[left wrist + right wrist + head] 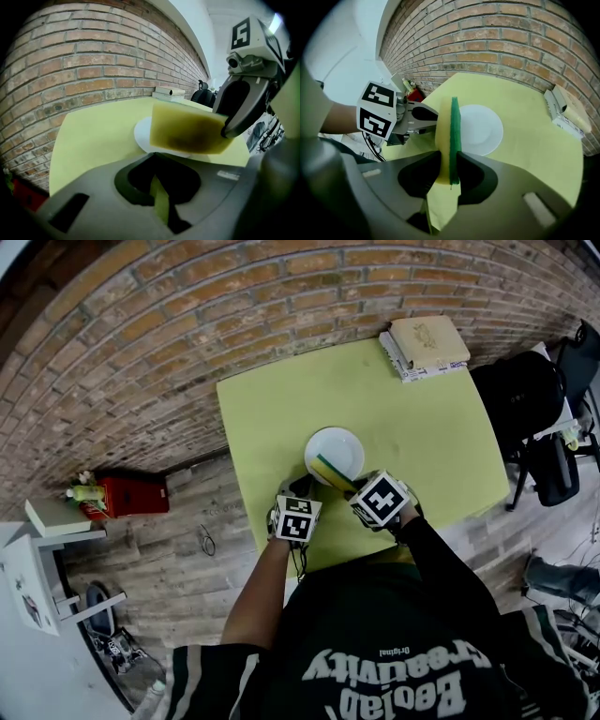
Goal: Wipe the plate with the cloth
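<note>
Nearest the person, over the table's near edge, the left gripper (155,158) is hovering with its jaws pressed together on nothing. Just right of it, the right gripper (449,165) is clamping a yellow sponge (451,136) with a green face. It is holding the sponge on edge at the near rim of the white plate (339,450); whether they are touching I cannot tell. Bare green table (427,432) is lying all round the plate. A stack of books (427,345) is resting at the far right corner, and a black chair (527,399) is standing off the right edge.
</note>
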`<state>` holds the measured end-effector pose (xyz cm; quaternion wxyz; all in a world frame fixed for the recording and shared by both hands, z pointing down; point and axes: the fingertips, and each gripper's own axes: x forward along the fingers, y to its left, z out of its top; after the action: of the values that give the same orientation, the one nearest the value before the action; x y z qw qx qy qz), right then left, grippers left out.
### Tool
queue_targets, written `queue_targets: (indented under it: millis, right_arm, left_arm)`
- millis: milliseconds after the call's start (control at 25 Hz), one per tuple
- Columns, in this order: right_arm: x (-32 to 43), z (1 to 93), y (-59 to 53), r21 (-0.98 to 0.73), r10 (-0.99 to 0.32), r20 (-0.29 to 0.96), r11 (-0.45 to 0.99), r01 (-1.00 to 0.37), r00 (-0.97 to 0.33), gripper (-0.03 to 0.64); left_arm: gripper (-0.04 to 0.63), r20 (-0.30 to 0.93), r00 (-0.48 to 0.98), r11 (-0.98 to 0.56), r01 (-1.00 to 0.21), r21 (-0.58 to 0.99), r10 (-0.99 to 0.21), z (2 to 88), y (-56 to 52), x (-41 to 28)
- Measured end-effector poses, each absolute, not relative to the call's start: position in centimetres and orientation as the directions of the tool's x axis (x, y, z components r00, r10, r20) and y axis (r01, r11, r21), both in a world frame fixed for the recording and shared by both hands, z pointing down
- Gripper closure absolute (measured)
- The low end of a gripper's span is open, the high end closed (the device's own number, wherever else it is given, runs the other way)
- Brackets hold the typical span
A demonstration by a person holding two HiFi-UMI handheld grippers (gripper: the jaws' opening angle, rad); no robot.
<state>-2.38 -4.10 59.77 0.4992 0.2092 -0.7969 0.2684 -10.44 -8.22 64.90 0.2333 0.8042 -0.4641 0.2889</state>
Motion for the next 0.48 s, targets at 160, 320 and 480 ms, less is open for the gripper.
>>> queue_targets:
  millis: [160, 320, 480]
  right_arm:
    - [-2.7, 60.0, -3.8, -0.226, -0.047, 0.91, 0.776, -0.589, -0.411, 0.497]
    - [-3.1, 60.8, -3.2, -0.239, -0.01, 0.917, 0.787, -0.569, -0.399, 0.497]
    - [-2.9, 61.0, -3.2, -0.246, -0.007, 0.916, 0.781, -0.574, -0.402, 0.497]
  left_arm:
    - [0.588, 0.681, 0.418, -0.477, -0.871, 0.114, -0.602, 65.0, -7.9, -10.3]
    - [0.588, 0.673, 0.428, -0.493, -0.863, 0.107, -0.604, 64.8, -7.9, -10.2]
    - [0.588, 0.686, 0.424, -0.492, -0.864, 0.111, -0.591, 65.1, -7.8, -10.2]
